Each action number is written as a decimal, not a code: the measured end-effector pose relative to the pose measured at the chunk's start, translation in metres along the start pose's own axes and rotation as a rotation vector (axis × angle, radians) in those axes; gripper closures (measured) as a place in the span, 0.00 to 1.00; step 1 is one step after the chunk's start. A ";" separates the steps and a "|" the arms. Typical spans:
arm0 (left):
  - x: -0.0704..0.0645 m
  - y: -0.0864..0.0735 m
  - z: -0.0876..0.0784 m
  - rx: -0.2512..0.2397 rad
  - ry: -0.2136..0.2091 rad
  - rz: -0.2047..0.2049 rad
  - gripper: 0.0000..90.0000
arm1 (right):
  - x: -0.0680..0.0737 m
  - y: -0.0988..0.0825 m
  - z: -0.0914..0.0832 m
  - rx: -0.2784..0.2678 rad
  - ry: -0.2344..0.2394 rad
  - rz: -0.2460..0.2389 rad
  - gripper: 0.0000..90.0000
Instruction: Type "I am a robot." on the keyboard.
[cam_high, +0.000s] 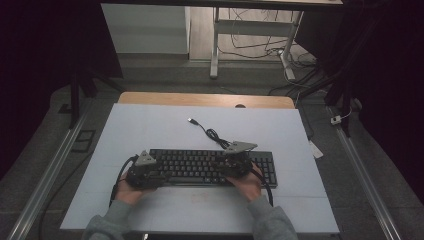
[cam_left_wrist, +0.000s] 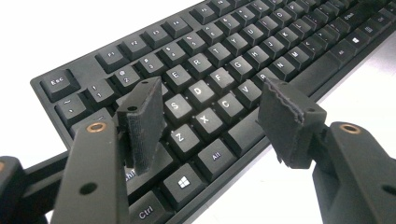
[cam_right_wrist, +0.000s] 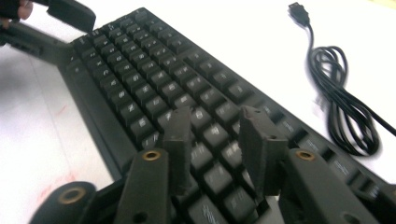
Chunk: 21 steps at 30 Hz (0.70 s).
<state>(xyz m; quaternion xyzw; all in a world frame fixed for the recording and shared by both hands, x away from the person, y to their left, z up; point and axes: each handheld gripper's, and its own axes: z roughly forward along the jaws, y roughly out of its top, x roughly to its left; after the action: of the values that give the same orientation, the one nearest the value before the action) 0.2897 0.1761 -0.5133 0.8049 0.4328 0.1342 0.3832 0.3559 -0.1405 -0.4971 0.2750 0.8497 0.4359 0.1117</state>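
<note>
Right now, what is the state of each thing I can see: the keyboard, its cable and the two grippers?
keyboard: flat on the white table, keys up.
cable: loosely coiled behind the keyboard, USB plug lying free, unplugged.
left gripper: jaws open over the keys near Z and X, nothing held.
right gripper: jaws apart above the keys, nothing held.

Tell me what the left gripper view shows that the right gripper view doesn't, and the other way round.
The left gripper view alone gives readable key legends, Esc, Ctrl and the Windows key, between the open jaws of the left gripper. The right gripper view alone shows the coiled black cable and its USB plug lying on the white table, seen past the right gripper, whose jaws are apart with nothing between them. Both show the black keyboard on that white surface.
</note>
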 end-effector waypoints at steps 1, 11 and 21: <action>0.000 0.000 0.000 0.001 0.000 -0.001 0.44 | -0.001 -0.002 -0.004 0.001 -0.005 -0.002 0.69; 0.001 0.000 0.000 -0.007 -0.004 -0.011 0.44 | -0.013 -0.026 -0.042 -0.022 -0.039 0.023 0.64; 0.002 0.002 0.001 -0.012 -0.002 -0.011 0.44 | -0.021 -0.047 -0.061 -0.031 -0.058 0.046 0.63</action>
<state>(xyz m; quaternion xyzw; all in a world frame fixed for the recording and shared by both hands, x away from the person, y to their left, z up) 0.2924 0.1770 -0.5129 0.8002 0.4360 0.1342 0.3893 0.3295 -0.2155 -0.4991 0.3050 0.8328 0.4432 0.1304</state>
